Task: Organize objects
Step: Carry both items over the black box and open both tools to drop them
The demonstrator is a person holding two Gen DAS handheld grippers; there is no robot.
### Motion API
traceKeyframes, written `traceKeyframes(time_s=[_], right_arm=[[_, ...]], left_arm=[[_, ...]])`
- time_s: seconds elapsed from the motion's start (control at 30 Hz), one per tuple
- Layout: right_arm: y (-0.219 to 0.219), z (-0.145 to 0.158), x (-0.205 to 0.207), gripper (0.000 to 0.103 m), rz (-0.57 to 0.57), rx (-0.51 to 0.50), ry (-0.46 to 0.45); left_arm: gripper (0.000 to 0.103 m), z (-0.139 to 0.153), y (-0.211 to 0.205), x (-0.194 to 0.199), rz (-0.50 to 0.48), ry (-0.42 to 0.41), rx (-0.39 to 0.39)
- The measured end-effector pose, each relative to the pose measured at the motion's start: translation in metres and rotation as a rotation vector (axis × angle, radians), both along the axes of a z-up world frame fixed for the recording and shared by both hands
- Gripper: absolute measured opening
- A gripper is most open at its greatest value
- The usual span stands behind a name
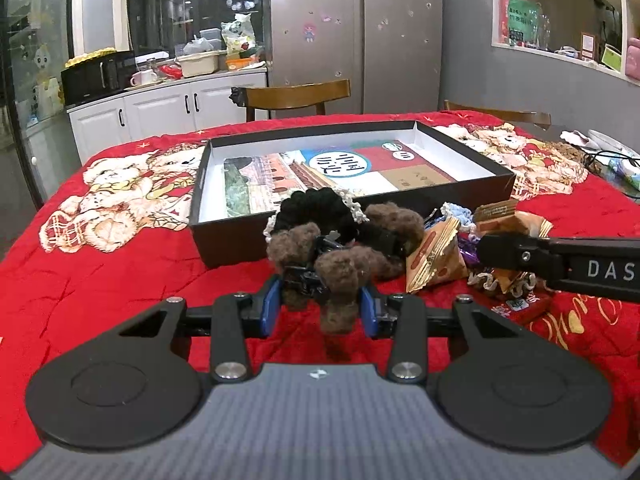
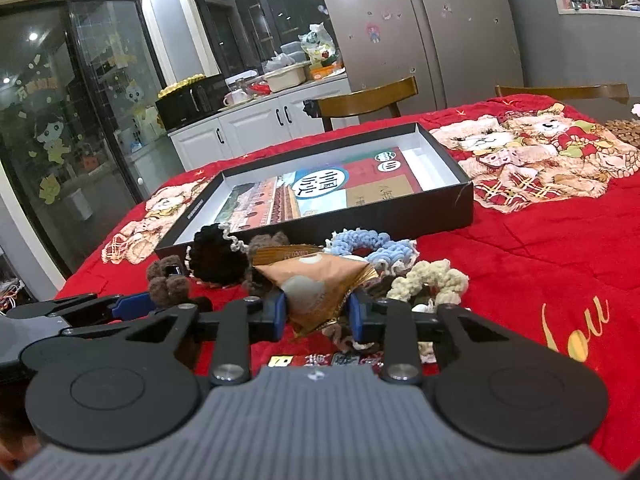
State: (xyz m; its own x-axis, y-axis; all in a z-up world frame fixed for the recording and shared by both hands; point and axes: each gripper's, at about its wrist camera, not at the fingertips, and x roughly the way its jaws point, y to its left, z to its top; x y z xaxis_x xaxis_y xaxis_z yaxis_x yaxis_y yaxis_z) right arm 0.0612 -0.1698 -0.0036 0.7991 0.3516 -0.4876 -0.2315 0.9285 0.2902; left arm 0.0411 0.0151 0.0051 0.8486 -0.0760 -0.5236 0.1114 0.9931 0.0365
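The left claw (image 1: 322, 306) gripped a brown fuzzy hair clip (image 1: 340, 276) and the right claw (image 2: 316, 314) pinched a gold snack packet (image 2: 316, 284), so each best lifted clear of the pile before crossing to the open box (image 1: 460, 196) just ahead.

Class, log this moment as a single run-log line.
left gripper: shut on brown fuzzy hair clip | right gripper: shut on snack packet | black box: open, neither item inside

A fuzzy brown plush hair claw (image 1: 340, 276) sits between the left tool's blue pads, a crinkly tan triangular snack packet (image 2: 316, 288) between the right's; beyond both lies the open shallow black box (image 1: 340, 168)
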Motion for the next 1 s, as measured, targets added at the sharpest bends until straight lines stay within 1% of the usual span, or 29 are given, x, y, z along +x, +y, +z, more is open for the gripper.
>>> traceKeyframes(time_s=[0.3, 0.5, 0.7, 0.83, 1.0], right_arm=[[0.0, 0.014, -0.007, 0.034, 0.018, 0.019, -0.025], [0.008, 0.029, -0.007, 0.034, 0.059, 0.032, -0.042], [0.022, 0.041, -0.008, 0.034, 0.101, 0.024, -0.066], [0.028, 0.046, -0.006, 0.034, 0.121, 0.024, -0.073], [0.03, 0.055, 0.004, 0.034, 0.144, 0.043, -0.062]], left_arm=[[0.046, 0.013, 0.003, -0.008, 0.017, -0.013, -0.007], [0.046, 0.025, 0.006, -0.012, 0.021, -0.024, -0.032], [0.046, 0.039, 0.01, -0.02, 0.032, -0.056, -0.041], [0.046, 0.046, 0.015, -0.019, 0.04, -0.06, -0.058], [0.046, 0.053, 0.021, -0.011, 0.054, -0.056, -0.099]])
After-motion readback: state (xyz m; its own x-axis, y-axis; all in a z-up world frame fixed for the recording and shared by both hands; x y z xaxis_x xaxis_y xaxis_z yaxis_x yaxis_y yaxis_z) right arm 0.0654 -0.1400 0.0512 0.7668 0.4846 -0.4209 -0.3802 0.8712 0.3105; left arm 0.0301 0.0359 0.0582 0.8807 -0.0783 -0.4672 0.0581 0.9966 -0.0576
